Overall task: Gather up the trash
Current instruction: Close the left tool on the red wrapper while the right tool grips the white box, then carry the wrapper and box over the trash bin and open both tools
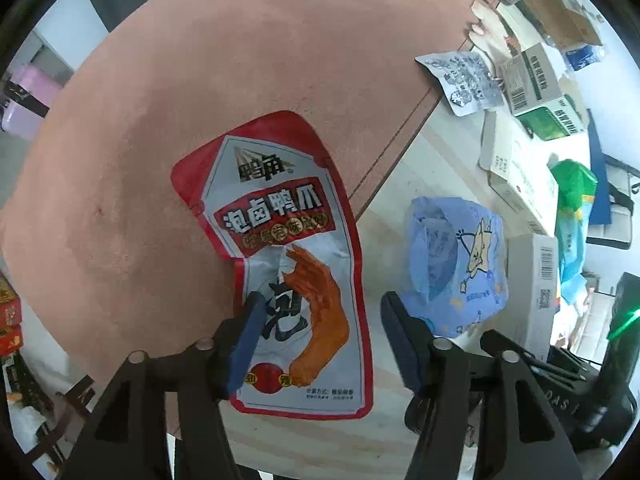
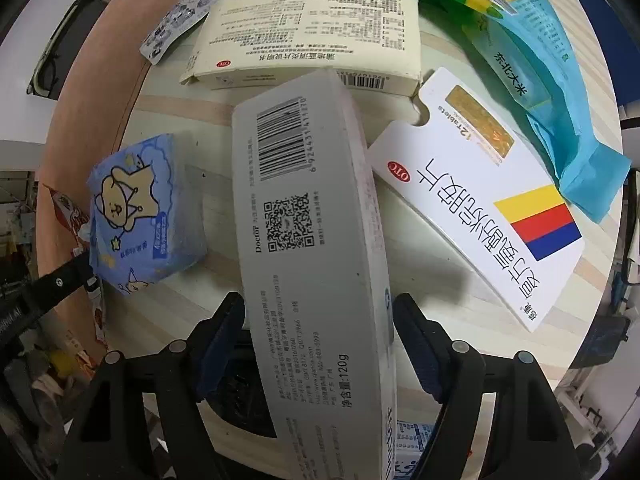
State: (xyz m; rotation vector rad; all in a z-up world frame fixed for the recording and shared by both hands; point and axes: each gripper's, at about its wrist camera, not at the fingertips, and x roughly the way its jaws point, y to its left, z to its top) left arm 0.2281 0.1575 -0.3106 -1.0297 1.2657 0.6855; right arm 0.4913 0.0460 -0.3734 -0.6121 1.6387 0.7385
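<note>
Pale striped table (image 2: 460,312) cluttered with trash, my left gripper (image 1: 318,320) spread wide over the red snack pouch (image 1: 280,264), right gripper (image 2: 318,336) loosely apart around the grey toothpaste box (image 2: 308,216), not squeezing.

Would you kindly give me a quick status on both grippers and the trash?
Left gripper open over red-and-white snack wrapper. Right gripper open astride long grey carton. Blue tissue pack close alongside.
</note>
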